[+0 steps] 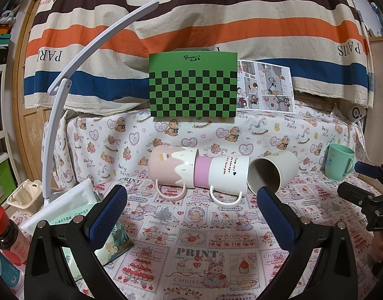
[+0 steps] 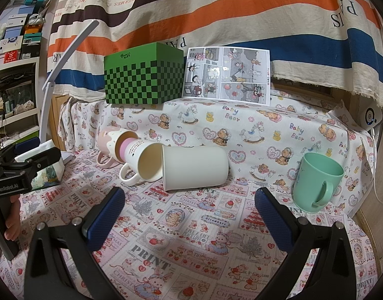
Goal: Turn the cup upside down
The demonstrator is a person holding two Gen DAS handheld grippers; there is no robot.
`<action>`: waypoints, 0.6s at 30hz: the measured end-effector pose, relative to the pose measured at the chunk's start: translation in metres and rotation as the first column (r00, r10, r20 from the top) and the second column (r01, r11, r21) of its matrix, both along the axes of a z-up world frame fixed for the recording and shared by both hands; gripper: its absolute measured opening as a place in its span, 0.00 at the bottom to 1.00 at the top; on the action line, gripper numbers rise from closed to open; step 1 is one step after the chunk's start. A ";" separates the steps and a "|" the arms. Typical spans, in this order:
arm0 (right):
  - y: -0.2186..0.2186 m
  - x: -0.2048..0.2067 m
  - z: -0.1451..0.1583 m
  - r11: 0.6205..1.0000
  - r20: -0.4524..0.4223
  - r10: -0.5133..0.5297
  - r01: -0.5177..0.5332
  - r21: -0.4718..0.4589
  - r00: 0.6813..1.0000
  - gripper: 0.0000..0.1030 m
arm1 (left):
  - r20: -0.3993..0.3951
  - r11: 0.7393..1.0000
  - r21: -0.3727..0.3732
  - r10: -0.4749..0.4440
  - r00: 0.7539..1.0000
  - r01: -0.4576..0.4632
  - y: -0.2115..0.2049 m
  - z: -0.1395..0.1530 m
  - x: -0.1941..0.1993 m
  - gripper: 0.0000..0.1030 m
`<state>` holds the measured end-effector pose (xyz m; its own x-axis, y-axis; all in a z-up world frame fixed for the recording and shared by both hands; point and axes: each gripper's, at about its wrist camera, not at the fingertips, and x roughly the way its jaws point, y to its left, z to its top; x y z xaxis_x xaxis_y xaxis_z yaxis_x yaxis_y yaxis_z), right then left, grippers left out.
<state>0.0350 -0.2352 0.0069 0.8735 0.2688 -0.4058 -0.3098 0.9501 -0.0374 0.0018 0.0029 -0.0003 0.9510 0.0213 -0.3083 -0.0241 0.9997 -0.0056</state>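
Observation:
Three cups lie on their sides in a row on the printed tablecloth: a pink cup with cream drip pattern (image 1: 172,166) (image 2: 111,142), a white and pink cup with writing (image 1: 222,175) (image 2: 139,160), and a plain white cup without handle (image 1: 274,172) (image 2: 195,168). A mint green cup (image 1: 340,161) (image 2: 316,183) stands upright at the right. My left gripper (image 1: 191,207) is open and empty in front of the lying cups. My right gripper (image 2: 190,207) is open and empty, in front of the plain white cup and left of the green cup.
A green checkered box (image 1: 192,85) (image 2: 144,76) and a comic sheet (image 2: 227,73) stand on the raised ledge behind. A white lamp arm (image 1: 66,85) rises at the left. A tissue pack (image 1: 63,207), a bottle (image 1: 6,235) and an egg carton (image 1: 25,195) lie at the left.

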 end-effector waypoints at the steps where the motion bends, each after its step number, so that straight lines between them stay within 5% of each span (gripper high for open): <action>1: 0.000 0.000 0.001 1.000 0.000 -0.001 0.001 0.000 1.000 1.00 | 0.000 1.000 0.000 0.000 1.000 0.000 0.000 0.000 0.000 1.00; 15: -0.006 -0.004 -0.003 0.992 0.016 -0.121 0.121 0.028 0.992 1.00 | 0.007 1.000 0.002 0.013 1.000 -0.013 0.007 -0.003 0.001 1.00; 18: -0.010 0.002 0.009 0.984 -0.045 -0.151 0.155 0.089 0.987 1.00 | 0.015 1.000 0.013 0.013 1.000 -0.013 0.005 -0.003 -0.003 1.00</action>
<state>0.0367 -0.2449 0.0157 0.8916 0.1711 -0.4192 -0.1602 0.9852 0.0614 -0.0013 0.0079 -0.0032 0.9552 0.0377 -0.2936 -0.0372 0.9993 0.0074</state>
